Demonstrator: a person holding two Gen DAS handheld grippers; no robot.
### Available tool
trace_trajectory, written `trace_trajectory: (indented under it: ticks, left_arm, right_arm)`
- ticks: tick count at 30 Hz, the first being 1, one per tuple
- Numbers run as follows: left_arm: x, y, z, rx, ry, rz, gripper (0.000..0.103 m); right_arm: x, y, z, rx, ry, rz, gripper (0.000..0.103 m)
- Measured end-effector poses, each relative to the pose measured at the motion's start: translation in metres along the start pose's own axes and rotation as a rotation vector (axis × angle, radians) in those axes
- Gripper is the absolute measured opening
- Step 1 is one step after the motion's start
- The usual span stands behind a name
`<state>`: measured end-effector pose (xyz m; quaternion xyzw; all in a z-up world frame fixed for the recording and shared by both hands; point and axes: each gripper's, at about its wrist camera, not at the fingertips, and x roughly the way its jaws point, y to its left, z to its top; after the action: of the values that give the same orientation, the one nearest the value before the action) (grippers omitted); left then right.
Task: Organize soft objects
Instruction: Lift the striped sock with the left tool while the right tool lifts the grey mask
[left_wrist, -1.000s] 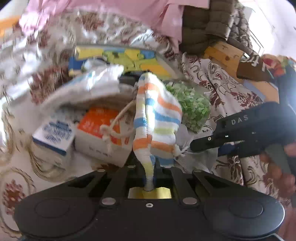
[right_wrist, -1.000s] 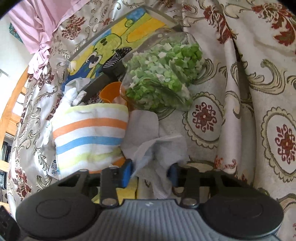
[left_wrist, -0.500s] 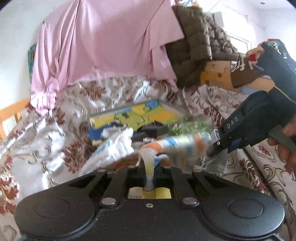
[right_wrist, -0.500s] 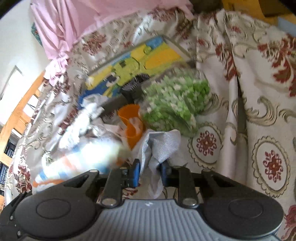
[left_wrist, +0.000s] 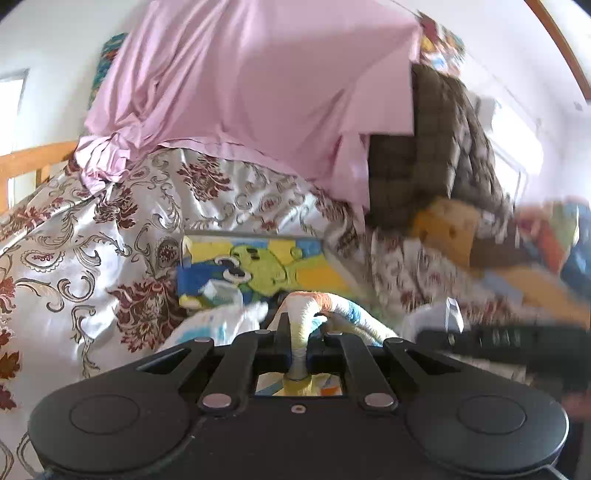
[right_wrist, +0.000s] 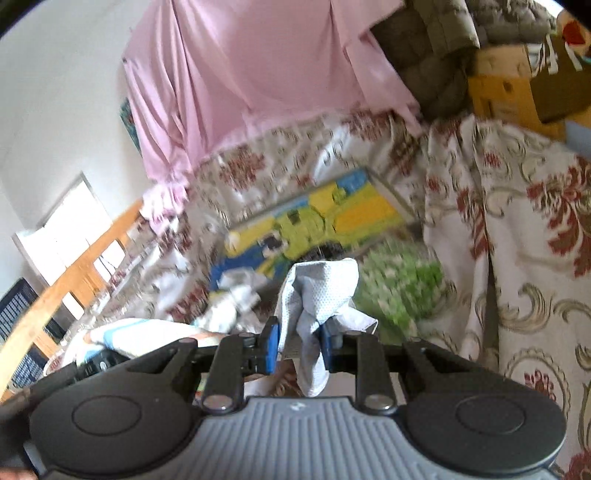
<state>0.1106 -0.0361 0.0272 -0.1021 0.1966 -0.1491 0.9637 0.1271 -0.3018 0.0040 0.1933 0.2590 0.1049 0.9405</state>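
Left wrist view: left gripper (left_wrist: 297, 345) pinches the striped cloth (left_wrist: 332, 308), which trails toward 2 o'clock. Right wrist view: right gripper (right_wrist: 299, 341) clamps the grey cloth (right_wrist: 319, 291), bunched at 12 o'clock. Both look lifted; placing likely remains

We see pink sheet (left_wrist: 255, 92) draped over brown quilted cushion (left_wrist: 436, 155); floral bedspread (left_wrist: 110, 229) beneath; cartoon picture board (left_wrist: 266, 266) lying on it; wooden rail (right_wrist: 74, 266) at left.
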Motion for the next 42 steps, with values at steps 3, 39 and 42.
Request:
trace_trajectory:
  ticks: [3,39,42]
  left_arm:
    - [0.001,0.007,0.019,-0.048,-0.017,-0.003,0.006]
    - [0.029,0.027,0.022,-0.063,-0.013,0.024,0.007]
    - [0.03,0.029,0.02,-0.065,-0.013,0.024,0.007]
  right_arm:
    - [-0.007,-0.005,0.005,0.034,-0.053,0.027,0.028]
    - [0.057,0.055,-0.039,-0.488,0.13,-0.104,0.035]
    - [0.065,0.056,-0.046,-0.512,0.161,-0.118,0.04]
